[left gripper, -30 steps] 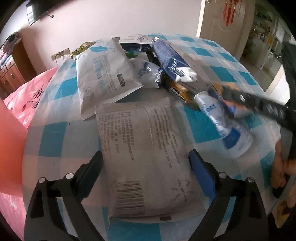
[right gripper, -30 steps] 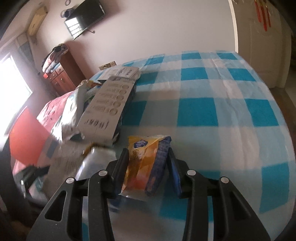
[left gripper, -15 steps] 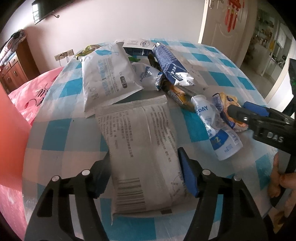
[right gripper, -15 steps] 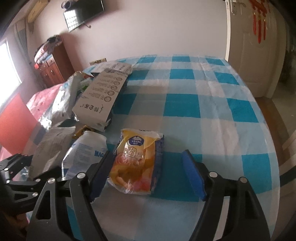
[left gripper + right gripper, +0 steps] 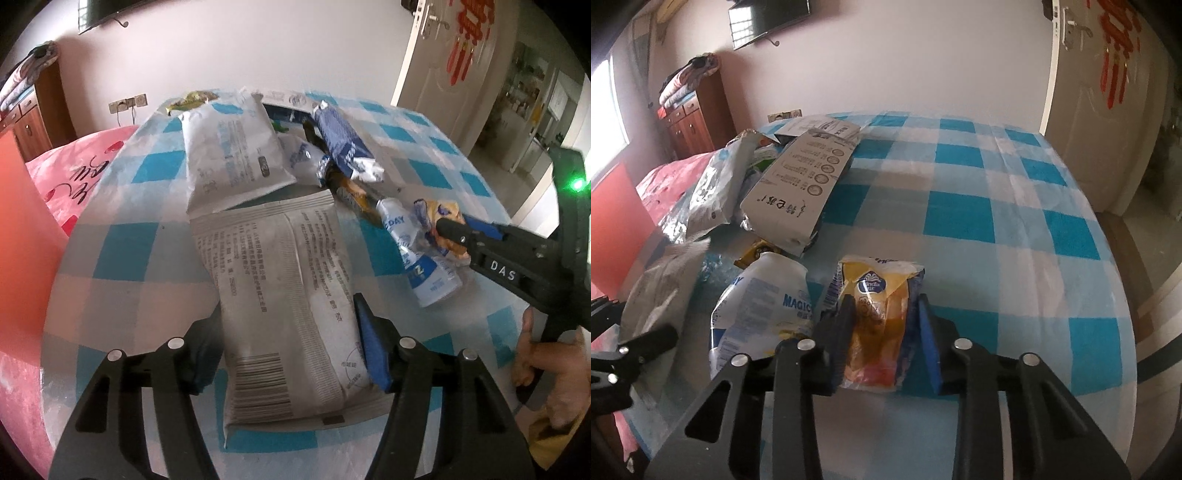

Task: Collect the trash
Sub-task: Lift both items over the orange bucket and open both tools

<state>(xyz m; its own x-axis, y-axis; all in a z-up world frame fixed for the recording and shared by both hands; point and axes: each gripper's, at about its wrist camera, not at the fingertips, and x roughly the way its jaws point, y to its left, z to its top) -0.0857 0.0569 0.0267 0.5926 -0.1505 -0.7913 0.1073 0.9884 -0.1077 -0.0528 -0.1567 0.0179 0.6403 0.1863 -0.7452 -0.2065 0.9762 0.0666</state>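
Observation:
A grey-white printed pouch (image 5: 280, 288) lies flat on the checked table. My left gripper (image 5: 290, 350) straddles its near end, jaws closing, and both pads touch its side edges. A yellow tissue pack (image 5: 882, 306) sits between the fingers of my right gripper (image 5: 886, 332). Those jaws are closing too, and they pinch the pack from both sides. In the left wrist view the right gripper (image 5: 461, 229) reaches in from the right onto the same yellow pack (image 5: 443, 210). A white and blue wrapper (image 5: 764, 299) lies just left of the pack.
A pile of trash fills the table's far left: a cardboard box (image 5: 801, 184), a large white bag (image 5: 229, 147), a dark blue packet (image 5: 343, 140). The blue checked cloth (image 5: 997, 221) spreads to the right. Pink bedding (image 5: 74, 177) lies beyond the left edge. A hand (image 5: 546, 365) holds the right gripper.
The left jaws narrowed from wide open until they met the pouch. The right gripper let the yellow pack down, opened wide, then closed on it again.

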